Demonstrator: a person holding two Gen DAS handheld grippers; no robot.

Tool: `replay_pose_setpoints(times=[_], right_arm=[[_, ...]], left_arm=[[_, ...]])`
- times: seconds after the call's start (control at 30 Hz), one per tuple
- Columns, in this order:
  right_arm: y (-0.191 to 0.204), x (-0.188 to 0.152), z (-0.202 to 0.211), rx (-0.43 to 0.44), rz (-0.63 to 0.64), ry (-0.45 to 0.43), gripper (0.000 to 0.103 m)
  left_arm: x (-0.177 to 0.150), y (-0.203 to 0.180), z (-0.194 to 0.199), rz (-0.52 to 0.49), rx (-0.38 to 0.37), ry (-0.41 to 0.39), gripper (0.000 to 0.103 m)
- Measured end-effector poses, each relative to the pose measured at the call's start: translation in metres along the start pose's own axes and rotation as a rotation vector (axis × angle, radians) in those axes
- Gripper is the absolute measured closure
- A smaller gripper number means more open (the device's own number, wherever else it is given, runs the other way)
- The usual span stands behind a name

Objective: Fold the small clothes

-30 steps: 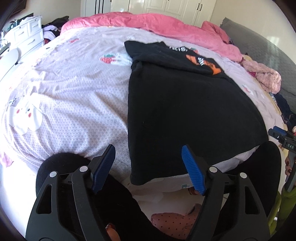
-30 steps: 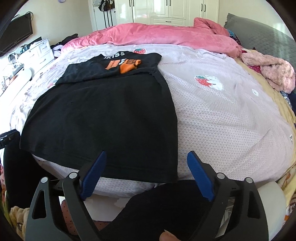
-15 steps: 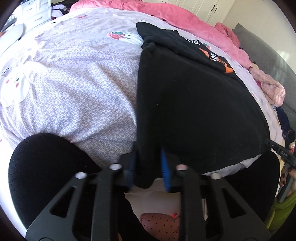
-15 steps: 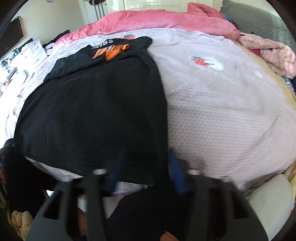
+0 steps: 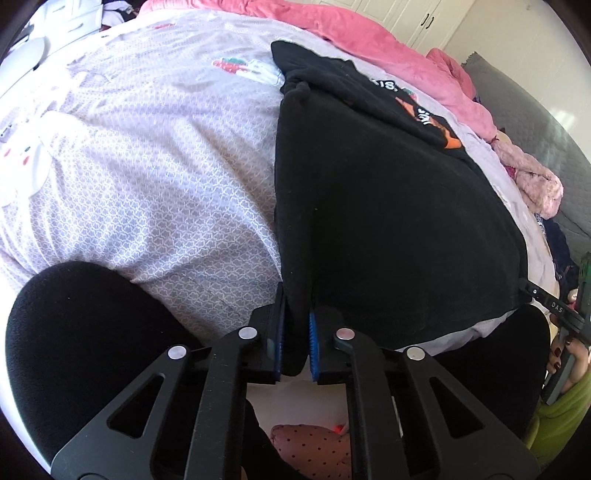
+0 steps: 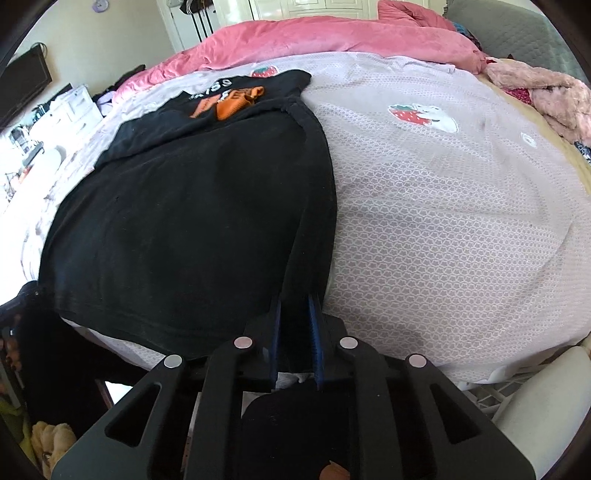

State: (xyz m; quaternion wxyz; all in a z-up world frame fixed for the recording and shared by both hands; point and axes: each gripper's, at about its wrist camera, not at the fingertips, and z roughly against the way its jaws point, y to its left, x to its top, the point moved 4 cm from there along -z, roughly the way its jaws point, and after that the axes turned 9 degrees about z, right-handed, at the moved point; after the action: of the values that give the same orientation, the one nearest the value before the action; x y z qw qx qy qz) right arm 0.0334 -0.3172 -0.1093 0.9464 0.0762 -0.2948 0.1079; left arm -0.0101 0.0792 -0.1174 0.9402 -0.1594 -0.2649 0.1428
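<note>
One black cotton T-shirt (image 5: pixel 388 221) lies flat on the bed, with its far end folded over so that an orange picture and some white letters show on top. Its near hem hangs a little over the edge of the bed. The left gripper (image 5: pixel 295 341) has its two blue pads pressed together on the near left corner of the shirt, with a fold of black cloth pinched between them. The right gripper (image 6: pixel 295 343) does the same at the near right corner of the shirt (image 6: pixel 192 221), and its blue pads are tight on the cloth too (both pairs of black arms are pulled in close). Under the shirt is a pale lilac bed sheet with strawberry and bunny pictures (image 6: pixel 461 206), and it covers most of the bed. A rumpled pink blanket (image 6: pixel 332 37) is bunched up along the far side of the bed. A fluffy light pink cloth (image 5: pixel 535 181) sits in a heap near the grey padded headboard (image 6: pixel 517 29). White wardrobe doors (image 5: pixel 417 18) stand behind the bed.
</note>
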Motion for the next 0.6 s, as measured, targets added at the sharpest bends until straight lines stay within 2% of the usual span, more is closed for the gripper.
replay_pose_setpoints(times=[0.3, 0.5, 0.53, 0.6], right_arm=[[-0.011, 0.04, 0.054, 0.059, -0.027, -0.223, 0.096], [-0.017, 0.076, 0.069, 0.062, -0.046, -0.316, 0.098], [-0.018, 0.081, 0.07, 0.067, -0.052, -0.324, 0.103], [-0.021, 0.094, 0.069, 0.071, -0.068, -0.346, 0.103]], left_arm=[[0.038, -0.011, 0.047, 0.024, -0.112, -0.124, 0.101], [0.065, -0.019, 0.056, 0.032, -0.129, -0.171, 0.101], [0.073, -0.023, 0.056, 0.029, -0.129, -0.178, 0.101], [0.082, -0.025, 0.056, 0.026, -0.125, -0.194, 0.101]])
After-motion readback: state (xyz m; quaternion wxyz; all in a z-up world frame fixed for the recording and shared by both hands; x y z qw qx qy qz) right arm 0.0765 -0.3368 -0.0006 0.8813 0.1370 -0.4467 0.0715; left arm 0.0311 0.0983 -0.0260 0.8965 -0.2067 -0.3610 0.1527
